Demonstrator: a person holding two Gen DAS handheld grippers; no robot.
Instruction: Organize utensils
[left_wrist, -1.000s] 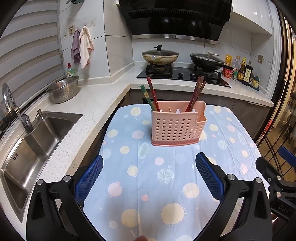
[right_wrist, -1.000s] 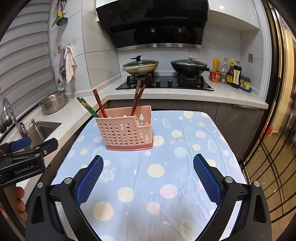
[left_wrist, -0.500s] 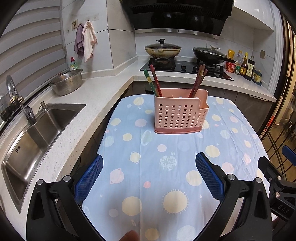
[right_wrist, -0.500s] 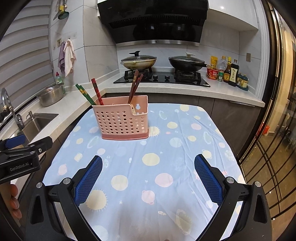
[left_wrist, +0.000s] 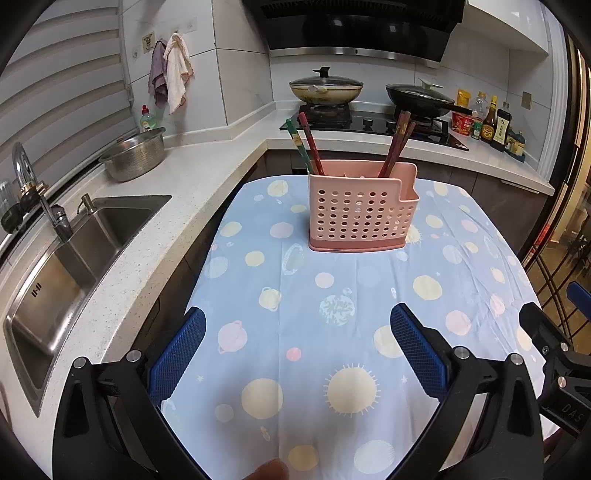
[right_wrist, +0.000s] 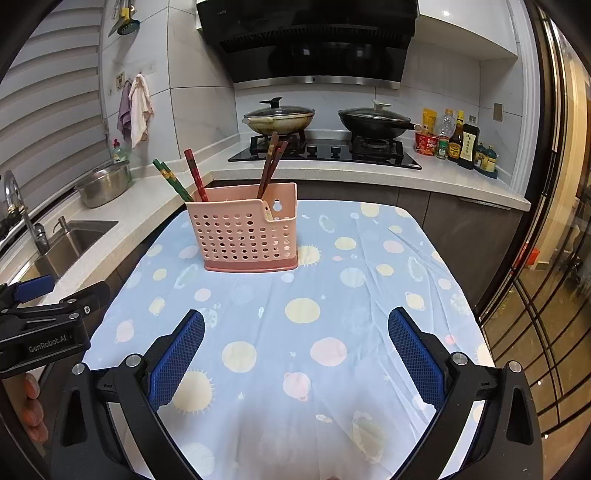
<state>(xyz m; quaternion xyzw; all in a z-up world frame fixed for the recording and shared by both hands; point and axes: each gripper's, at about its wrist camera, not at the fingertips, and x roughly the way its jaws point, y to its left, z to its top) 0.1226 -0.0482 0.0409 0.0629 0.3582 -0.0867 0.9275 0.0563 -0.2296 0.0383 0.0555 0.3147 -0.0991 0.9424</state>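
A pink perforated utensil holder (left_wrist: 362, 210) stands on the far half of a table with a blue planet-print cloth (left_wrist: 332, 332); it also shows in the right wrist view (right_wrist: 245, 230). Green chopsticks (left_wrist: 297, 142) and red chopsticks (left_wrist: 312, 146) lean out of its left end, brown chopsticks (left_wrist: 397, 142) out of its right end. My left gripper (left_wrist: 297, 349) is open and empty over the near part of the cloth. My right gripper (right_wrist: 295, 349) is open and empty too, well short of the holder.
A steel sink (left_wrist: 66, 266) with tap and a steel colander (left_wrist: 135, 153) lie on the counter to the left. A hob with two pans (right_wrist: 325, 122) and sauce bottles (right_wrist: 458, 138) stand behind. A glass door (right_wrist: 546, 258) is on the right.
Both grippers have drawn back from the holder and stayed open; the holder now looks smaller and farther off, with more of the cloth in view.
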